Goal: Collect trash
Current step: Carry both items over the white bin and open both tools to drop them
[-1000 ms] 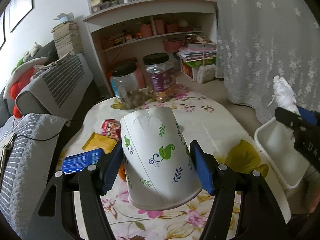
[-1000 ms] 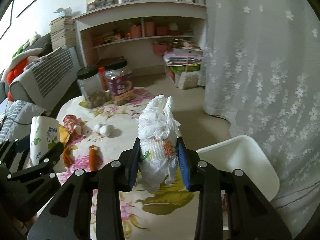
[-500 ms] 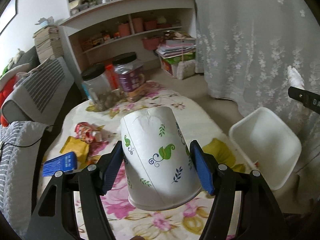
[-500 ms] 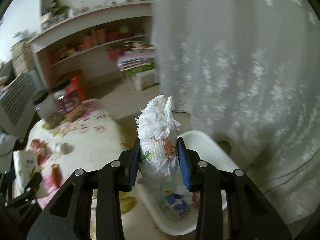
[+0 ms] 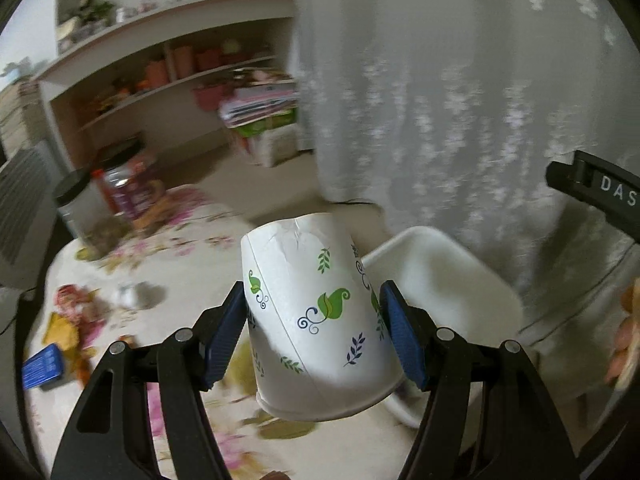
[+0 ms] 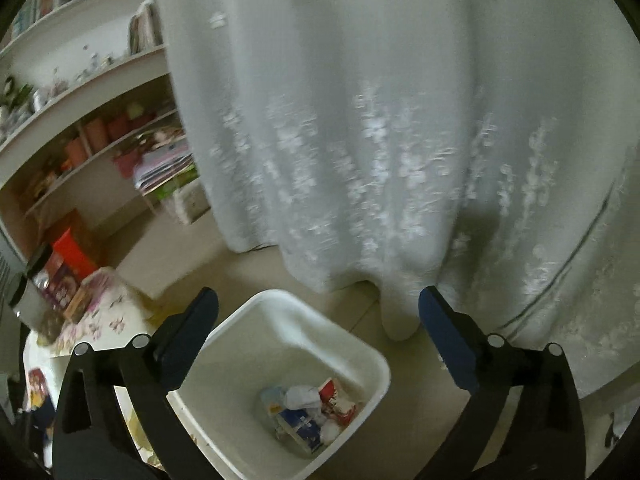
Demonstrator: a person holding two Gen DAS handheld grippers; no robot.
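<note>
My left gripper (image 5: pixel 314 330) is shut on a white paper cup (image 5: pixel 316 312) with green leaf prints, held upside down above the floral table's right edge, beside the white trash bin (image 5: pixel 440 280). My right gripper (image 6: pixel 318 322) is open and empty above the bin (image 6: pixel 224 408), which stands on the floor by the table. Crumpled white tissue (image 6: pixel 302 396) lies in the bin among wrappers and a blue carton. The right gripper's black body (image 5: pixel 596 192) shows at the right edge of the left wrist view.
On the floral table (image 5: pixel 168 248) lie a red wrapper (image 5: pixel 70 300), a yellow wrapper (image 5: pixel 62 330), a blue packet (image 5: pixel 42 364) and a white wad (image 5: pixel 128 296). Two jars (image 5: pixel 108 196) stand at its far end. A white curtain (image 6: pixel 380 120) hangs behind the bin. Shelves (image 5: pixel 160 60) stand beyond.
My right gripper swung over the bin and opened; the tissue wad it held has dropped in. My left gripper carried the cup rightward toward the bin.
</note>
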